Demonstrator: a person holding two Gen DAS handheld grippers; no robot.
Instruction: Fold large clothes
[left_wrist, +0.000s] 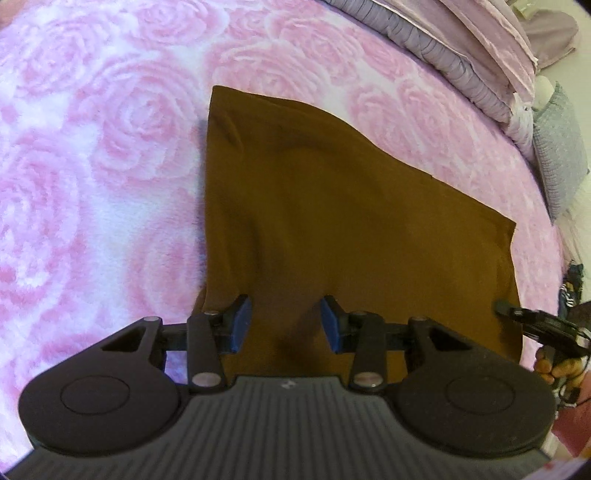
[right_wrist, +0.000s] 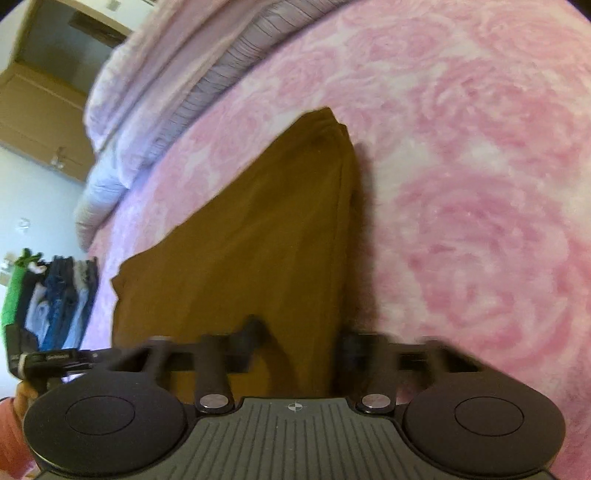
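Observation:
A brown garment (left_wrist: 332, 206) lies folded flat on the pink rose blanket (left_wrist: 92, 147). My left gripper (left_wrist: 285, 323) points down over the garment's near edge, by its left side. Its blue pads (left_wrist: 240, 321) stand apart with brown cloth between them, and I see no pinch. In the right wrist view my right gripper (right_wrist: 301, 334) is over the near right corner of the garment (right_wrist: 240, 251). Its fingers (right_wrist: 255, 326) are blurred and straddle the folded edge, so whether they press on the cloth is unclear. One of the right gripper's fingers (left_wrist: 506, 308) shows at the garment's right edge.
Stacked lilac bedding (left_wrist: 480, 55) and a grey pillow (left_wrist: 557, 147) line the far side of the bed. Beyond the bed's edge hang several clothes (right_wrist: 55, 295), with a wooden cabinet (right_wrist: 37, 92) behind them. A person's hand (left_wrist: 550, 365) holds the right gripper.

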